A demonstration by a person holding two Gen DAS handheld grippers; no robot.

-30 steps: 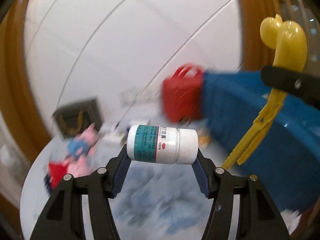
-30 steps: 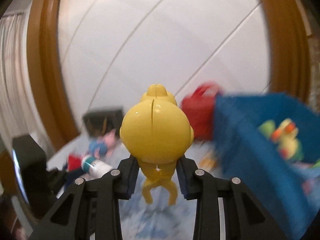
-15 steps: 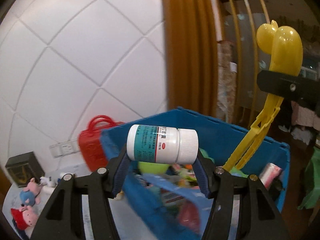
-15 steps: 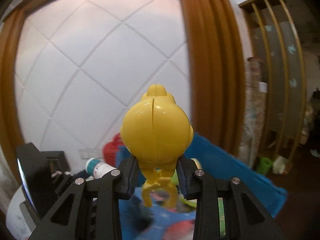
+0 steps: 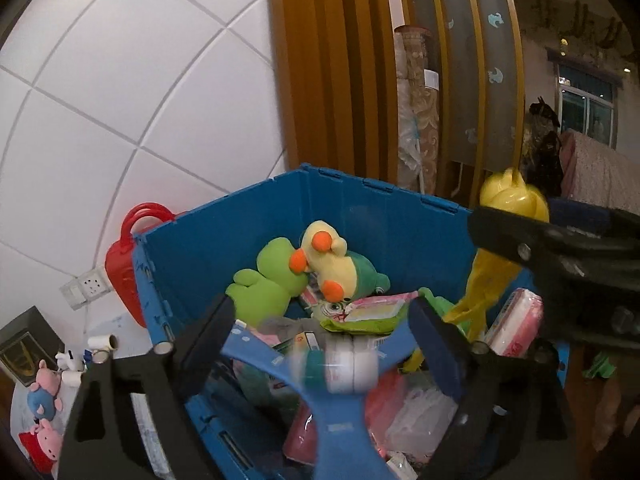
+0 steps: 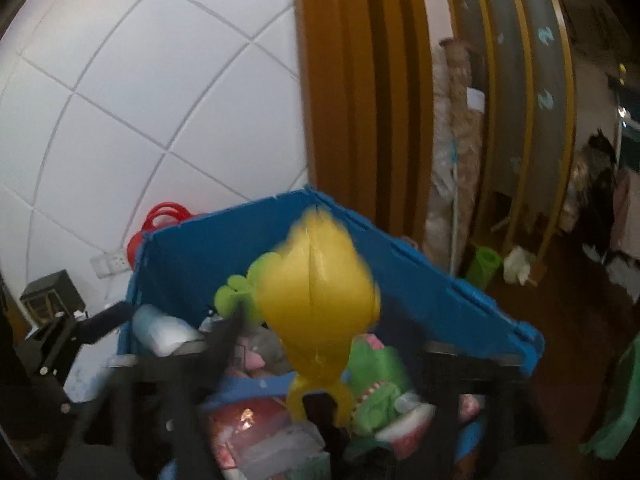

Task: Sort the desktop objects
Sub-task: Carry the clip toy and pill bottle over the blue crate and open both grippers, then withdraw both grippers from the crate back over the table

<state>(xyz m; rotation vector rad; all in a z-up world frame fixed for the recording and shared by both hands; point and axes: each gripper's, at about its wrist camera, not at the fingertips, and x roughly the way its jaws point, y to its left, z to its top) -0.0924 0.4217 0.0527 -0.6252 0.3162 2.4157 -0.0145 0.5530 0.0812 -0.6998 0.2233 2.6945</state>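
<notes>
Both grippers hang over a blue crate [image 5: 224, 236] full of toys and packets. My left gripper [image 5: 320, 340] is open, its fingers spread wide. The white and teal pill bottle [image 5: 336, 368] is blurred just below them, free of the pads, above the crate's contents. My right gripper [image 6: 316, 360] is open too, its fingers blurred and far apart. The yellow duck-shaped tongs [image 6: 316, 292] are blurred between them, loose over the crate [image 6: 440, 292]. The tongs also show in the left wrist view [image 5: 508, 204].
Green and yellow plush toys [image 5: 304, 272] lie in the crate among pink packets [image 5: 516, 320]. A red case [image 5: 128, 264] stands behind the crate at the wall. Small pig figures [image 5: 42, 396] and a dark box [image 5: 24, 344] sit on the table at far left.
Both grippers swung from the table to over the crate, then opened. The pill bottle left the left gripper's pads and the yellow tongs left the right gripper's; both are dropping.
</notes>
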